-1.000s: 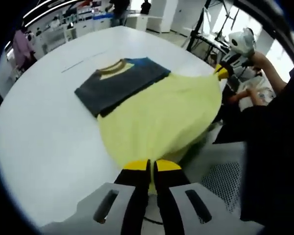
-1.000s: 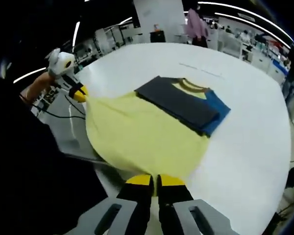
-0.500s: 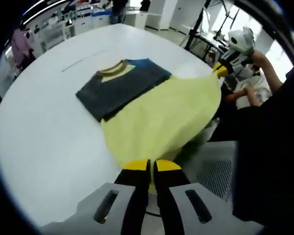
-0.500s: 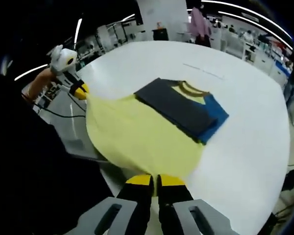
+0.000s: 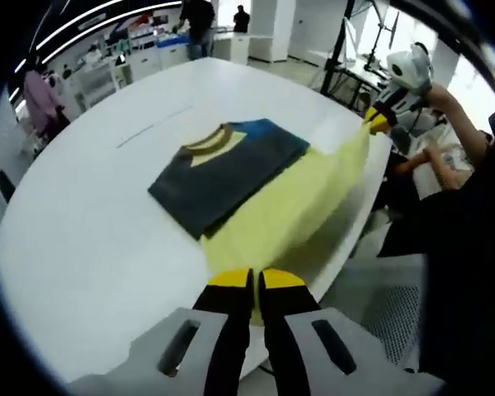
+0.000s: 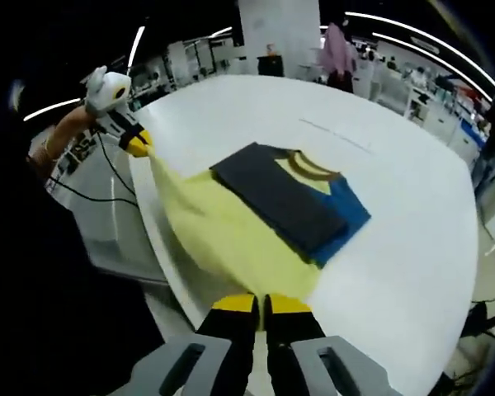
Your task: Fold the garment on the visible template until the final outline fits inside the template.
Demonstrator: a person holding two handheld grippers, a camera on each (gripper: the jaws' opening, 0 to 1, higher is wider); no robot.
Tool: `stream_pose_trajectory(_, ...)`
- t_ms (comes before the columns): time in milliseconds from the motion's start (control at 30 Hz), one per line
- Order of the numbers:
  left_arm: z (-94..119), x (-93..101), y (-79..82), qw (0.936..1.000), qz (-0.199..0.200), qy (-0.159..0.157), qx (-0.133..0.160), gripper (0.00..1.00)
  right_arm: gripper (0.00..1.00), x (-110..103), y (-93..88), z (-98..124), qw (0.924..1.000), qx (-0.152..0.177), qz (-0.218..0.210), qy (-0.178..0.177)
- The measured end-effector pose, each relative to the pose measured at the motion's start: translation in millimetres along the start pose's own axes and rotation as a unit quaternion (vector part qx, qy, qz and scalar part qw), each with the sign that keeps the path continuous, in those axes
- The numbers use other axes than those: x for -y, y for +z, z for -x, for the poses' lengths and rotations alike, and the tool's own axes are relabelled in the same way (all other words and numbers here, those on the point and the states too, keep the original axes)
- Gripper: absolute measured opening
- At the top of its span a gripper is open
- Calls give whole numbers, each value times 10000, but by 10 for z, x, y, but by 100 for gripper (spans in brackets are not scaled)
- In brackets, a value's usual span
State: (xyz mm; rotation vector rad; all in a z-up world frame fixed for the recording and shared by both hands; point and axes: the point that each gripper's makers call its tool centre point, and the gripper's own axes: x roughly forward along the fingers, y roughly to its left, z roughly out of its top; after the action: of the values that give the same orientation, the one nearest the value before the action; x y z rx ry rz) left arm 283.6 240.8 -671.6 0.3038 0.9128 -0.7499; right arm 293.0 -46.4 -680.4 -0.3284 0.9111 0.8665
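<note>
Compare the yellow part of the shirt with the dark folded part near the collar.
The yellow part is lifted and stretched between the left tool and right tool; the dark part lies flat on the table. The yellow is loose and single-layered, the dark neatly folded. Both belong to one shirt.

Hidden from you:
- Hem corners of the shirt (image 5: 289, 219), buried between the closed tips of your left gripper (image 5: 255, 279) and right gripper (image 6: 261, 304).
- Template on the table (image 6: 412, 206): one faint line (image 5: 153, 129), rest covered or too pale to trace.
- Background people (image 5: 41, 99) and benches: blurred, too small.
</note>
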Motion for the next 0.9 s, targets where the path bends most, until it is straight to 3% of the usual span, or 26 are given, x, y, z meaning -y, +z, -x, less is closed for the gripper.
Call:
stream_pose_trajectory(533, -113, -400, 398, 9968, -169, 537, 560, 0, 0, 449, 368, -106, 9976, 506, 30, -472)
stream_pose_trajectory(633, -124, -515, 530, 9937, -306, 775, 744, 0, 0, 551, 476, -134, 9959, 643, 132, -630)
stream_pose_trajectory(900, -180, -714, 795, 9879, -378, 1039, 1092, 0, 0, 803, 691, -187, 9909, 846, 302, -1004)
